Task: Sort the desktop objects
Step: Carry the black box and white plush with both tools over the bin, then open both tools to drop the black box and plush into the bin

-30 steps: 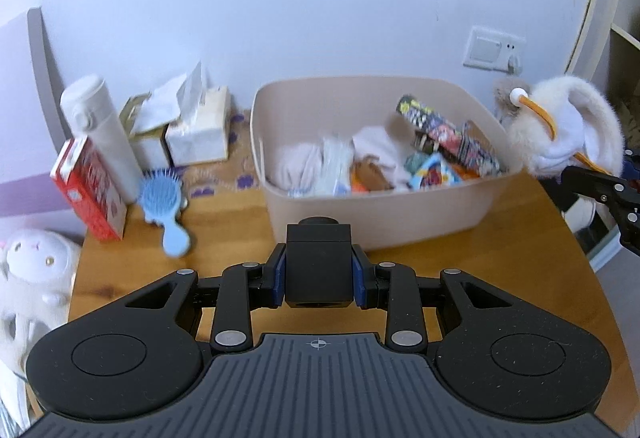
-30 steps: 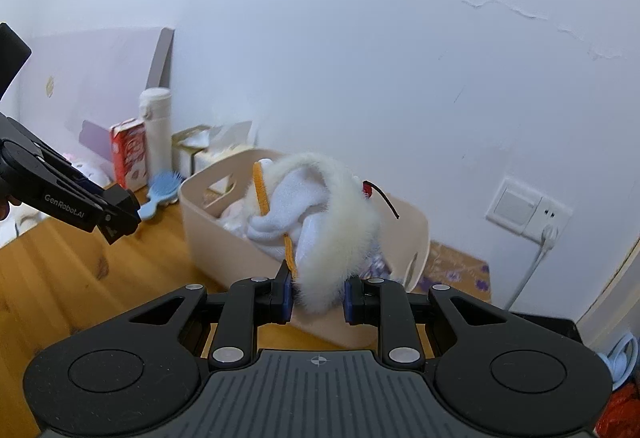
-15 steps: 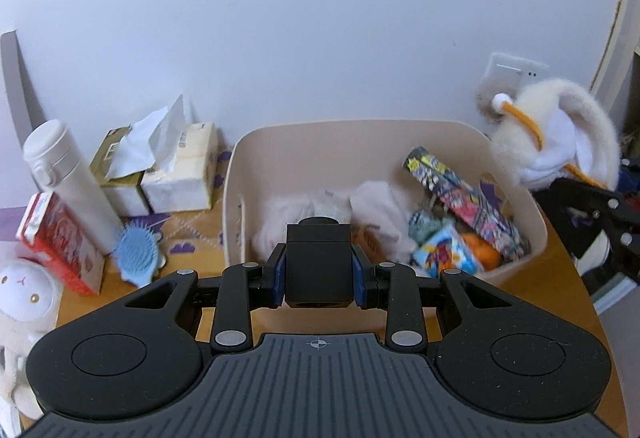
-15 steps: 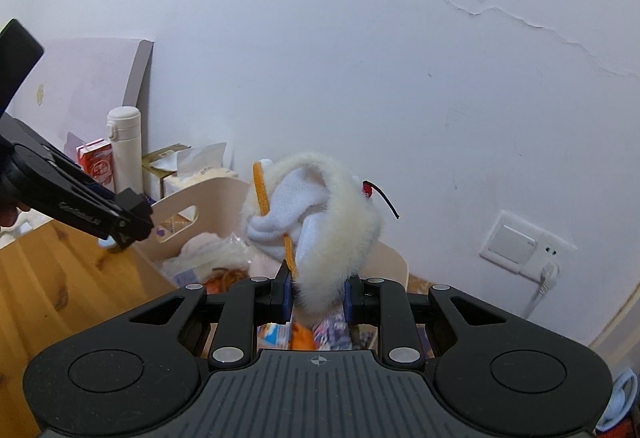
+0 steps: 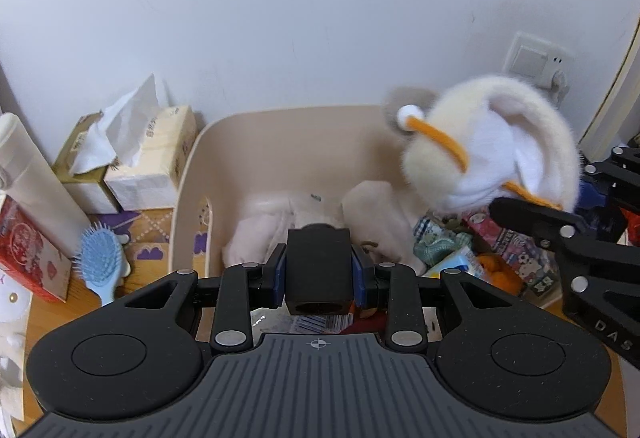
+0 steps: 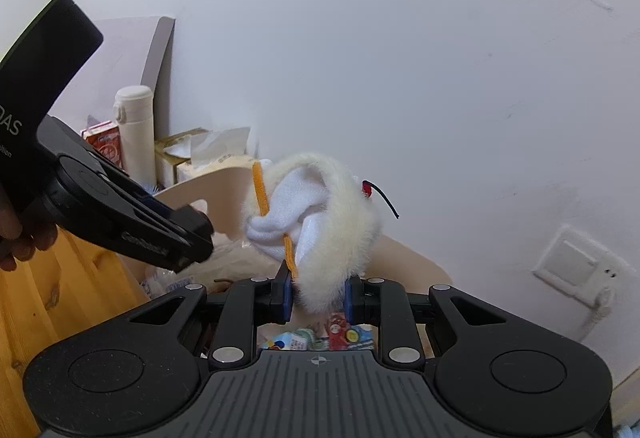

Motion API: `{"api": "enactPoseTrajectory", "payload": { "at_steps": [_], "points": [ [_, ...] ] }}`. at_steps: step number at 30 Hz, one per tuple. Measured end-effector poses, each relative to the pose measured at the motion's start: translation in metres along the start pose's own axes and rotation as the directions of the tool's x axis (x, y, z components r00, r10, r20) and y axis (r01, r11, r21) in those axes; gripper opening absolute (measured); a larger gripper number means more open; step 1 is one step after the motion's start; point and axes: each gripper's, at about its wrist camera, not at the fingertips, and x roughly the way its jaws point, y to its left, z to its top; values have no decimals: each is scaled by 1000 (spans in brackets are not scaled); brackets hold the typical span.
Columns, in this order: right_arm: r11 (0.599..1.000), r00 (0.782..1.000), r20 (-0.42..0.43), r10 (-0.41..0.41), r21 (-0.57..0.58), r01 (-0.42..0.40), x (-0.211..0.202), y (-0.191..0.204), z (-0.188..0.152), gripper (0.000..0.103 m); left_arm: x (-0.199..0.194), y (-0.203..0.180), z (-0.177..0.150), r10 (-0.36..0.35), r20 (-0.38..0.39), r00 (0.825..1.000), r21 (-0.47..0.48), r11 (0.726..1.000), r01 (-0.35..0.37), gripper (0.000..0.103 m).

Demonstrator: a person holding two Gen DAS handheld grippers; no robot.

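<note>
Black block (image 5: 319, 266) pinched by left gripper (image 5: 319, 280) at lower centre, fluffy toy (image 6: 320, 234) clamped by right gripper (image 6: 316, 296), both held over beige bin (image 5: 188, 197) rim.

Beige bin (image 5: 188, 173) crowded with clutter, tissue boxes (image 5: 152, 157) and thermos (image 5: 28, 173) crowding its left, wall close behind.

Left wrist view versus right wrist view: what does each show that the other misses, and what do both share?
Only the left wrist view shows the black block in the left gripper, the blue hairbrush, and the white cloths in the bin.

Only the right wrist view shows the hand holding the left gripper and the plush's red-and-black tail.

Both show the right gripper shut on the white plush toy over the beige bin, plus the tissue boxes and white bottle.
</note>
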Motion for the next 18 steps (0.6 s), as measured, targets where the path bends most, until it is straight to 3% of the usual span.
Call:
{"api": "enactPoseTrajectory", "payload": {
  "at_steps": [8, 10, 14, 18],
  "points": [
    [998, 997, -64, 48, 45, -45, 26, -1, -13, 25, 16, 1, -2, 22, -29, 999, -8, 1000, -22, 32],
    [997, 995, -78, 60, 55, -55, 29, -1, -13, 44, 14, 1, -1, 25, -30, 999, -17, 1000, -26, 33],
    [996, 995, -78, 60, 67, -55, 27, 1, -12, 51, 12, 3, 0, 23, -36, 999, -30, 999, -24, 44],
    [994, 996, -75, 52, 95, -45, 23, 0, -9, 69, 6, 4, -1, 27, -40, 999, -36, 999, -29, 55]
  ]
}}
